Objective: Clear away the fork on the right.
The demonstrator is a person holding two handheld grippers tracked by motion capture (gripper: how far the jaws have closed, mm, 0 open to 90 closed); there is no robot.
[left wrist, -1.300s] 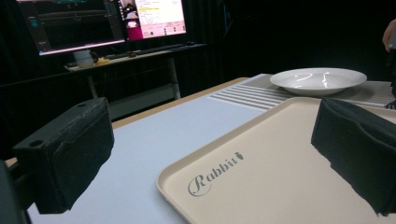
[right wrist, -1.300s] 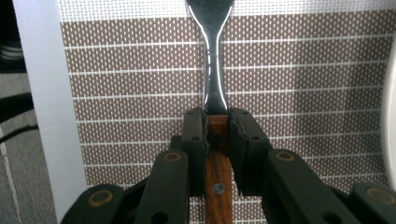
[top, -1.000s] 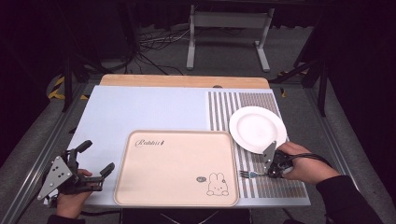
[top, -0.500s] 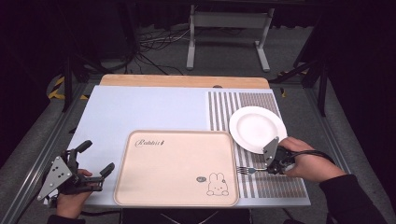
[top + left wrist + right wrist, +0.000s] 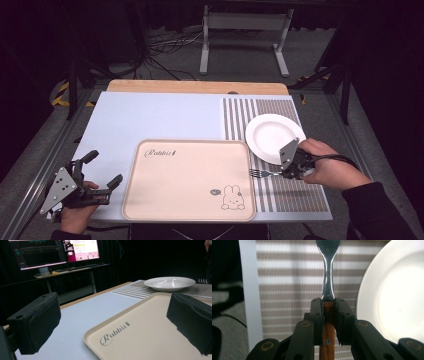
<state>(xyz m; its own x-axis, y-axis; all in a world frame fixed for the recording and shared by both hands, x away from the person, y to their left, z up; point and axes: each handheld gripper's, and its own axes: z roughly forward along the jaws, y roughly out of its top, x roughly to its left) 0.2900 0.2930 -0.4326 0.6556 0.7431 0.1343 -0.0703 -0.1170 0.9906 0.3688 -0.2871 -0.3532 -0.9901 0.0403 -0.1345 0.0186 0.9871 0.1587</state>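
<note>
A fork (image 5: 261,173) with a wooden handle (image 5: 327,335) hangs above the striped mat (image 5: 290,192), its tines pointing left toward the beige rabbit tray (image 5: 187,180). My right gripper (image 5: 289,169) is shut on that handle, pads pressing both sides, just below the white plate (image 5: 272,136). In the right gripper view the metal neck of the fork (image 5: 327,272) runs straight up, with the plate (image 5: 397,297) at the right. My left gripper (image 5: 102,172) stands open off the tray's left edge, nothing between its wide-apart jaws; its own view looks across the tray (image 5: 150,332) to the plate (image 5: 170,283).
A light blue tabletop (image 5: 150,120) with a wooden strip (image 5: 197,86) along its far edge. Beyond it a metal stand (image 5: 245,30) and cables on the floor. Monitors and a desk (image 5: 60,255) appear in the left gripper view.
My right gripper has risen off the striped mat with the fork and shifted slightly toward the plate. The left gripper has stayed put.
</note>
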